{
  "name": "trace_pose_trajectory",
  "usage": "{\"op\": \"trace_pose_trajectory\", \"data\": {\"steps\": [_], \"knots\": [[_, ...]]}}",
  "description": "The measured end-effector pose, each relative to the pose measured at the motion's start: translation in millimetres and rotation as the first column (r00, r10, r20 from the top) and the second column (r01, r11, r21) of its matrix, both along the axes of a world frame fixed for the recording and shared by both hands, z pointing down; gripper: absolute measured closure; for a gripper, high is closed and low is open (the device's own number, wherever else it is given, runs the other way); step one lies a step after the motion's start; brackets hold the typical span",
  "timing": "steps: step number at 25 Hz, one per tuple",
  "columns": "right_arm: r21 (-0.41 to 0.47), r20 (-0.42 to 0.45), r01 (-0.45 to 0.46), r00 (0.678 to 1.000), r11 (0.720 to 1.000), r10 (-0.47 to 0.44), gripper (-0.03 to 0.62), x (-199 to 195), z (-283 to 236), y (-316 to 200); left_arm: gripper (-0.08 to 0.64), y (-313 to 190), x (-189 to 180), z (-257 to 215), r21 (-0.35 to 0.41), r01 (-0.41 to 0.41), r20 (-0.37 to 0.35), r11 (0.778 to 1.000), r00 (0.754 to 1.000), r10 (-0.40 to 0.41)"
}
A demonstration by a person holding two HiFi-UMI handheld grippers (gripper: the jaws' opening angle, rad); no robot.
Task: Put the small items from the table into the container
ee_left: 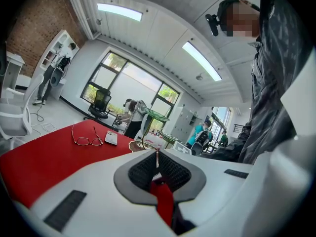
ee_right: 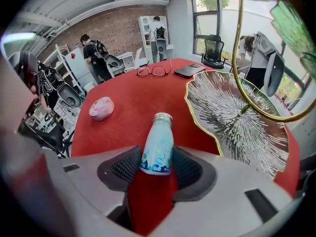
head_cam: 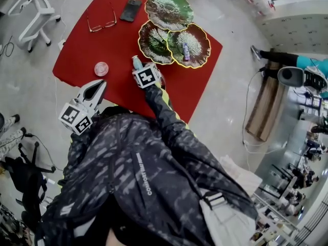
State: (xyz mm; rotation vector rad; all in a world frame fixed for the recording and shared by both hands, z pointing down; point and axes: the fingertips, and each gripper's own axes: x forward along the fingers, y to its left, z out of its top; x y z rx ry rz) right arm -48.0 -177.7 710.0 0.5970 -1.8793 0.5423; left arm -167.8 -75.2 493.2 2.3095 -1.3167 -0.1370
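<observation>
right gripper [ee_right: 157,166]: jaws clamp bottle [ee_right: 159,142] low | left gripper [ee_left: 158,163]: jaws together, empty | lift steady, clear dish [ee_right: 232,117] rim

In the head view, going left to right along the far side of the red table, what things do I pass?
Thin red-framed glasses → dark rectangular phone → green leaf-patterned scalloped plate.

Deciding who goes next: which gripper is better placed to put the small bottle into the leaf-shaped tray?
Right. The right gripper has its jaws closed on the bottle, right beside the leaf-shaped tray. The left gripper is held back near the edge of the table, jaws together and empty.
</observation>
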Motion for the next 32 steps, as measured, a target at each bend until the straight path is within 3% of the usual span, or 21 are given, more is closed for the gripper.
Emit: {"op": "trace_pose_trajectory", "data": {"steps": [3,7,28,32], "knots": [[-0.005,0.019,-0.005,1.000,1.000,0.006,0.392,-0.3,0.7,1.5,0.543,-0.1,1.5,-0.5,0.004,-0.005,-0.001,1.000,1.000,0.005],[-0.021,0.130,-0.011,0.991,1.000,0.013,0.394,-14.7,-0.2,9.2,0.543,0.2,-0.8,-2.4,0.010,-0.007,0.003,1.000,1.000,0.007],[0.098,0.214,-0.031,0.977,0.995,0.009,0.397,-13.0,-35.3,18.7,0.543,-6.5,4.6,-7.3,0.039,-0.054,0.007,0.998,0.999,0.054],[0.172,0.246,-0.045,0.969,0.984,0.001,0.397,-15.1,-54.4,9.3,0.543,-8.0,6.9,-8.4,0.043,-0.066,0.012,0.997,0.998,0.066]]}}
